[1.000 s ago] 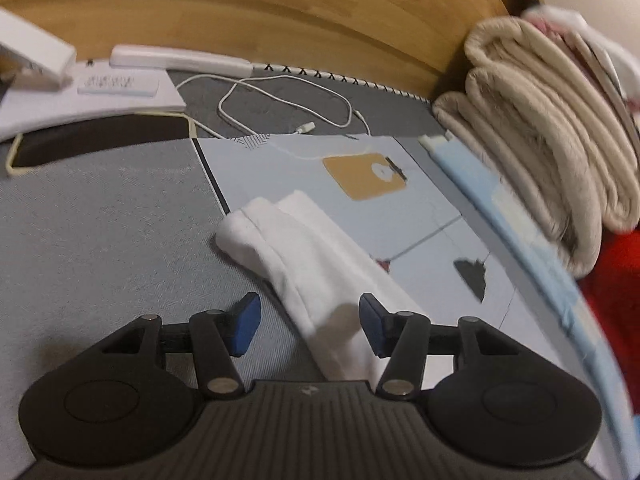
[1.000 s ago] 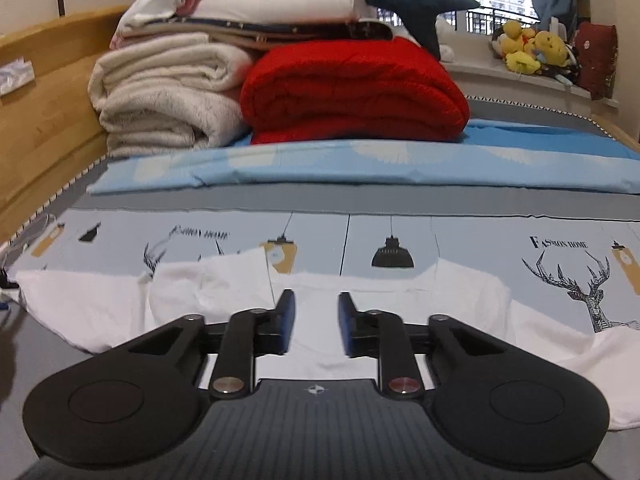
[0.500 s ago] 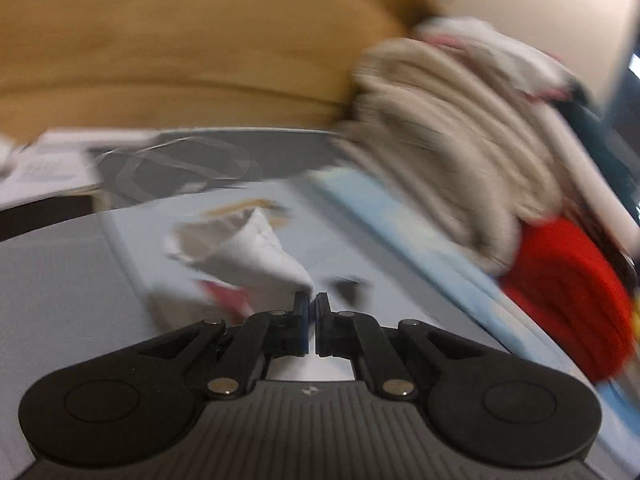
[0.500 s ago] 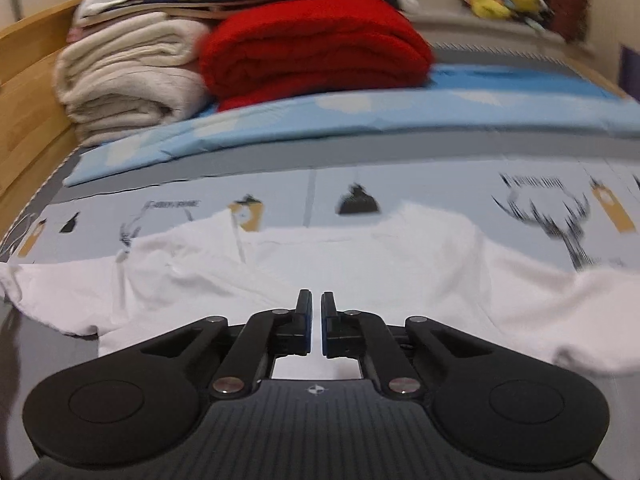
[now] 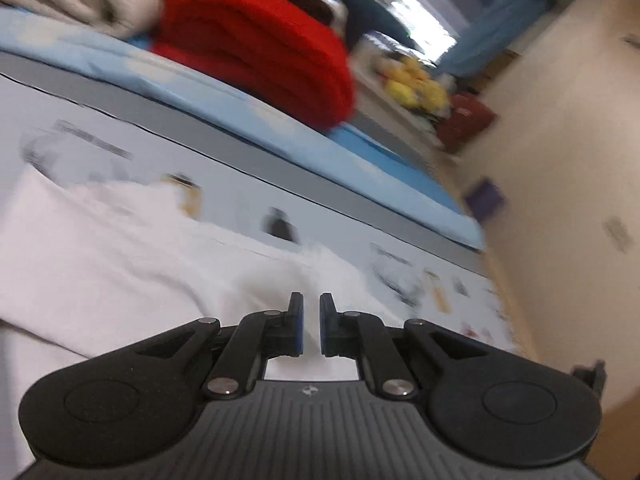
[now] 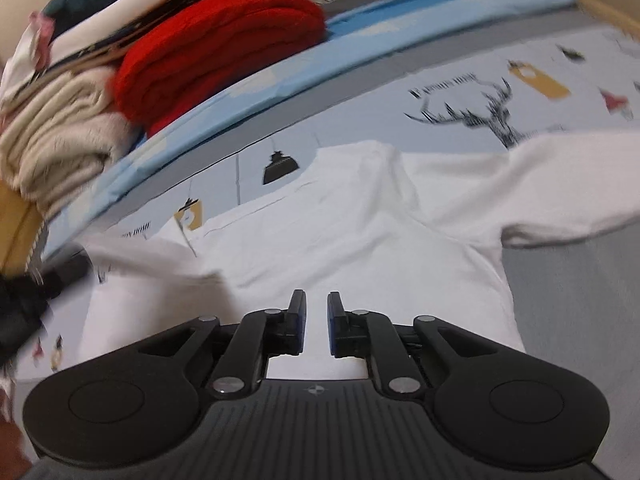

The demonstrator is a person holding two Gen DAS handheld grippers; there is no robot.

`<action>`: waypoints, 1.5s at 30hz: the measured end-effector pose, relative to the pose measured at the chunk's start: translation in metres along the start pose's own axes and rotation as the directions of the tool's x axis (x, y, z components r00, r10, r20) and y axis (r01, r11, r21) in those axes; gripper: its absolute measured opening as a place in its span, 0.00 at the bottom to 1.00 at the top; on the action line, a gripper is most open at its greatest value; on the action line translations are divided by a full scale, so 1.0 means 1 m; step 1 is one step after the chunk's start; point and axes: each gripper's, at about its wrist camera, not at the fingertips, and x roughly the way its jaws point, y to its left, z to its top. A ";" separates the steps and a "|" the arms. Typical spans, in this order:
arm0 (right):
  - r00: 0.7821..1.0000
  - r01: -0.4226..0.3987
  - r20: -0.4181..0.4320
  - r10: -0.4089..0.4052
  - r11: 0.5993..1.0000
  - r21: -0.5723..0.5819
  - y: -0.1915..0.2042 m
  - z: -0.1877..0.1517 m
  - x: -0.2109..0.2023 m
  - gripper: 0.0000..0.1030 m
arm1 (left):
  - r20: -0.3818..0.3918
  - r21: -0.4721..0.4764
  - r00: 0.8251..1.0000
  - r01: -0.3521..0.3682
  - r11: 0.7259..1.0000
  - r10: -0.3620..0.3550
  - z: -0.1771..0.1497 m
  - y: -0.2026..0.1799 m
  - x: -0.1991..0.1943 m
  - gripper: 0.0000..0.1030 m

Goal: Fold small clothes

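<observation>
A small white long-sleeved shirt (image 6: 360, 224) lies spread on the printed bed sheet; it also shows in the left wrist view (image 5: 120, 248). Its right sleeve (image 6: 560, 184) stretches out to the right. My left gripper (image 5: 311, 312) hovers over the shirt's body, tilted, jaws slightly apart with nothing visible between them. My right gripper (image 6: 317, 308) sits over the shirt's lower body, jaws also a narrow gap apart and empty. The left view is blurred by motion.
A folded red blanket (image 6: 216, 40) and beige towels (image 6: 52, 140) are stacked at the back of the bed on a light blue quilt (image 5: 280, 120). Yellow plush toys (image 5: 416, 88) sit on a sill. A cream wall (image 5: 568, 200) is right of the bed.
My left gripper swung from the left sleeve toward the shirt's middle and its jaws parted slightly. My right gripper tilted, moved closer over the shirt, and its jaws parted slightly.
</observation>
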 end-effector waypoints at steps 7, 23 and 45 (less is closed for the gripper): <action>0.998 -0.017 -0.055 0.022 0.996 0.089 -0.017 0.008 0.019 0.11 | 0.170 -0.075 0.924 -0.335 0.939 0.343 0.021 0.031 -0.041 0.18; 0.986 0.031 -0.166 0.001 0.980 0.194 -0.007 0.001 0.113 0.23 | 0.109 -0.127 0.839 -0.521 0.844 0.533 0.061 0.117 -0.012 0.22; 0.965 0.120 0.229 -0.130 0.991 0.059 -0.054 0.065 0.036 0.05 | -0.063 -0.052 0.914 -0.403 0.914 0.400 0.043 0.119 0.037 0.22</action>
